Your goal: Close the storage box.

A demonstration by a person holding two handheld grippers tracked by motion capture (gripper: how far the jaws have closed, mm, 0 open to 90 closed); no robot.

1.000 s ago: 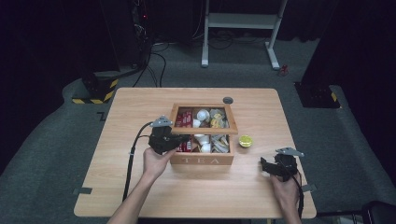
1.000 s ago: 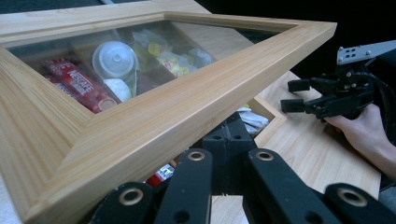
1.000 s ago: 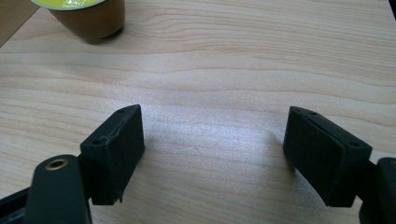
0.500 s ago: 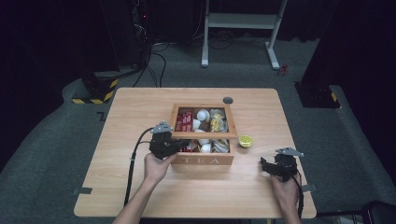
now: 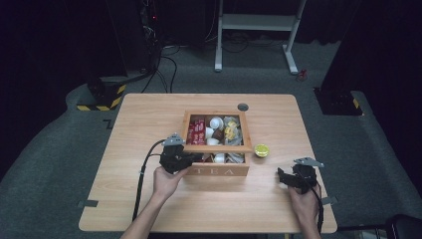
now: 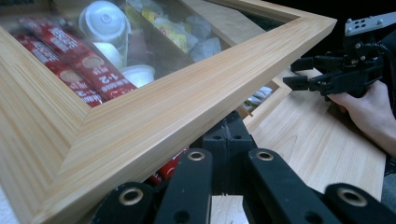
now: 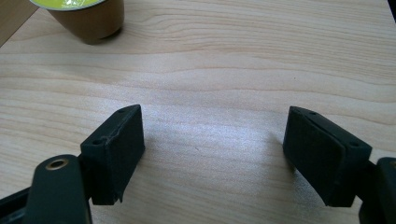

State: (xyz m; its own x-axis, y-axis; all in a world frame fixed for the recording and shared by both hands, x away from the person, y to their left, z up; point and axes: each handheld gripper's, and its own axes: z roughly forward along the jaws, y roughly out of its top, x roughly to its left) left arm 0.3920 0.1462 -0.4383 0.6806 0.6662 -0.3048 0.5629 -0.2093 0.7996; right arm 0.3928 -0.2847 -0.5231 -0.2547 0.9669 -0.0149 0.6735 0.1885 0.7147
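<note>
A wooden box marked TEA (image 5: pixel 219 171) stands mid-table under a glass lid in a wooden frame (image 5: pixel 217 148). Through the glass I see red sachets (image 6: pixel 70 65) and white capsules (image 6: pixel 105 21). My left gripper (image 5: pixel 195 158) is at the box's front left corner. In the left gripper view its jaws (image 6: pixel 229 133) are shut together, tips tucked under the lid frame (image 6: pixel 154 107), which slants above them. My right gripper (image 5: pixel 281 175) rests low over bare table at the right, open and holding nothing (image 7: pixel 212 149). It also shows open beyond the box (image 6: pixel 303 74).
A brown capsule with a yellow-green top (image 5: pixel 262 150) stands on the table just right of the box, also ahead of my right gripper (image 7: pixel 84 14). A small dark disc (image 5: pixel 243 106) lies behind the box. Cables trail from both grippers toward the near table edge (image 5: pixel 209 230).
My left hand and gripper have shifted slightly right, closer in against the box's front left corner. The right gripper has stayed where it was.
</note>
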